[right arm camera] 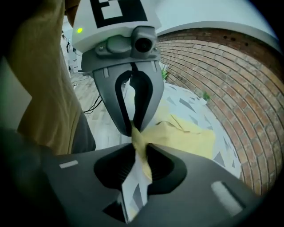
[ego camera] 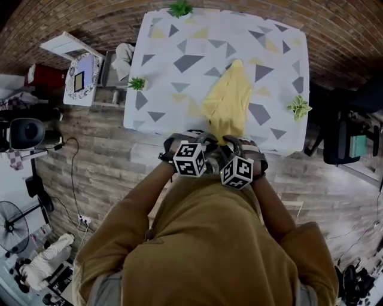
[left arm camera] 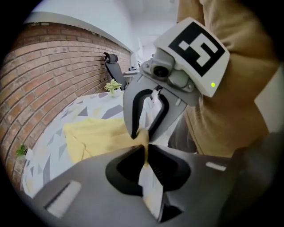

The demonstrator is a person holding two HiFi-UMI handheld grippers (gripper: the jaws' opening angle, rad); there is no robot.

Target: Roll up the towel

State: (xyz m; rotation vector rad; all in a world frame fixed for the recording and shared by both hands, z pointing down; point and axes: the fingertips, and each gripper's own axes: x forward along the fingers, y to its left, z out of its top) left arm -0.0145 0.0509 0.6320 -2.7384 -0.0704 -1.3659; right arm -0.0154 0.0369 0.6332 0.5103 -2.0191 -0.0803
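Note:
The yellow towel (ego camera: 230, 101) lies bunched lengthwise on the patterned table (ego camera: 179, 36), with its near end pulled to the front edge. Both grippers meet there, side by side. My left gripper (ego camera: 210, 143) is shut on that end. In the left gripper view the yellow towel (left arm camera: 93, 135) runs into my left gripper (left arm camera: 145, 153), and the right gripper (left arm camera: 141, 133) pinches the same tip from the opposite side. In the right gripper view my right gripper (right arm camera: 141, 155) holds the towel (right arm camera: 186, 135) facing the left gripper (right arm camera: 135, 128). Patterned tablecloth shows through the gap under both sets of jaws.
Small potted plants stand at the table's far edge (ego camera: 180, 8), left side (ego camera: 137, 83) and right side (ego camera: 298, 107). A black chair (ego camera: 344, 140) is to the right and a white side table (ego camera: 84, 72) to the left. Brick wall runs behind.

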